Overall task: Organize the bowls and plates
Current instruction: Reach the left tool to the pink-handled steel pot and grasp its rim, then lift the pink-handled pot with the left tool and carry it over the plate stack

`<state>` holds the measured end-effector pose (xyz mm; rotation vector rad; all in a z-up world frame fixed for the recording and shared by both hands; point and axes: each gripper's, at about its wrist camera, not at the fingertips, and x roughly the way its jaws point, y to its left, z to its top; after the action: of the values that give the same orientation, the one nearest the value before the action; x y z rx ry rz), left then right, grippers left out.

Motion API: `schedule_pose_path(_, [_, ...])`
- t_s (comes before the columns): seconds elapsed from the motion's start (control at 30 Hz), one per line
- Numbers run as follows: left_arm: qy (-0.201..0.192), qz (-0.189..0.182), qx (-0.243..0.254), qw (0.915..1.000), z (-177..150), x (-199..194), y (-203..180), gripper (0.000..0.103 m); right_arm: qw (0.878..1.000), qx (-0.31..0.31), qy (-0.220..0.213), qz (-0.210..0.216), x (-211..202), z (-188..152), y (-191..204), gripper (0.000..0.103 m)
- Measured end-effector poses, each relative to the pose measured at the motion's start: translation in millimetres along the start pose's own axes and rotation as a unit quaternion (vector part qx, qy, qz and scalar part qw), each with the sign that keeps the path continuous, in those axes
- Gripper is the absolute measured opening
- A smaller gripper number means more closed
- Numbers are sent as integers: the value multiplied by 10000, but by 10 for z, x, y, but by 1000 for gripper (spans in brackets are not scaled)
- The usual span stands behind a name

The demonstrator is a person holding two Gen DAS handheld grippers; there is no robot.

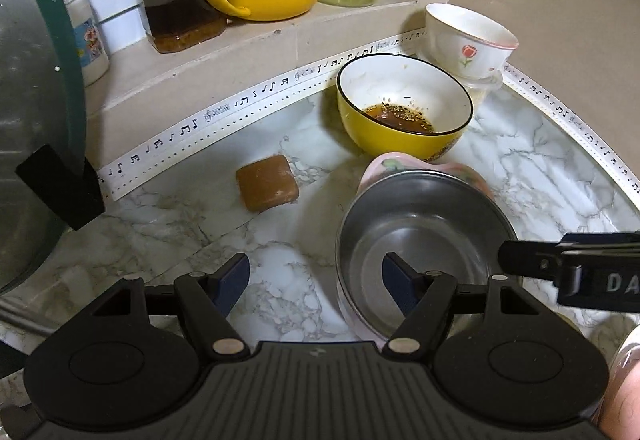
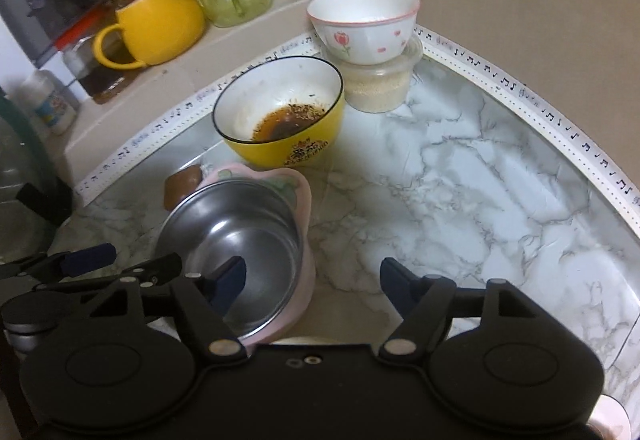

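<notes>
So both hand-held grippers are coming at the same steel bowl [image 1: 424, 248] from opposite sides. It sits nested in a pink floral-rimmed bowl [image 2: 296, 200] on the marble tabletop [image 2: 460, 200], just in front of the yellow bowl [image 1: 402, 104] with brown sauce dregs in it.

The left hand-held gripper [image 1: 316, 280] has its jaws apart, one finger inside the steel bowl and the other outside over the marble, straddling the wall, not squeezing yet as far as I can see. The right hand-held gripper [image 2: 312, 280] is set the same way on the opposite wall, jaws parted and nothing clamped.

What I'd worry about: steel is slick, so a pinch on that thin rim could slip. If the inner bowl sticks, the pink one may lift with it and drop. A shove forward would knock the yellow bowl and slosh the sauce. The two tools could also bump each other.

Orientation: the steel bowl stands upright, mouth up, round, so no real long axis. The white tulip bowl [image 2: 364, 26] sits upright on a plastic tub [image 2: 380, 84] in the back corner.
</notes>
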<state>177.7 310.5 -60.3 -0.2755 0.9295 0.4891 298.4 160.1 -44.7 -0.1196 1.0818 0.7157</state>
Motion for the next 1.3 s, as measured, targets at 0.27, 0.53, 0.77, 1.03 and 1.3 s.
schedule_pose_path(0.27, [161,-110,-77,9998,19,151,-8,40,9998,105,149,124,166,-15,5,51])
schedule_pose_path(0.53, [164,-134,-91,9997,13,139,-37,16,9990,235,257,294,185,-33,35,27])
schedule_pose_path(0.77, [-10,-123,-15,9999,-9,84,-88,6,9995,208,184,141,153,-52,57,14])
schedule_pose_path(1.03, [-67,-115,-52,9999,-17,41,-77,4,9997,222,75,61,109,-73,66,11])
schedule_pose_path(1.3, [-301,-105,-52,9995,-3,-177,-68,4,9997,203,-78,97,25,-31,87,10])
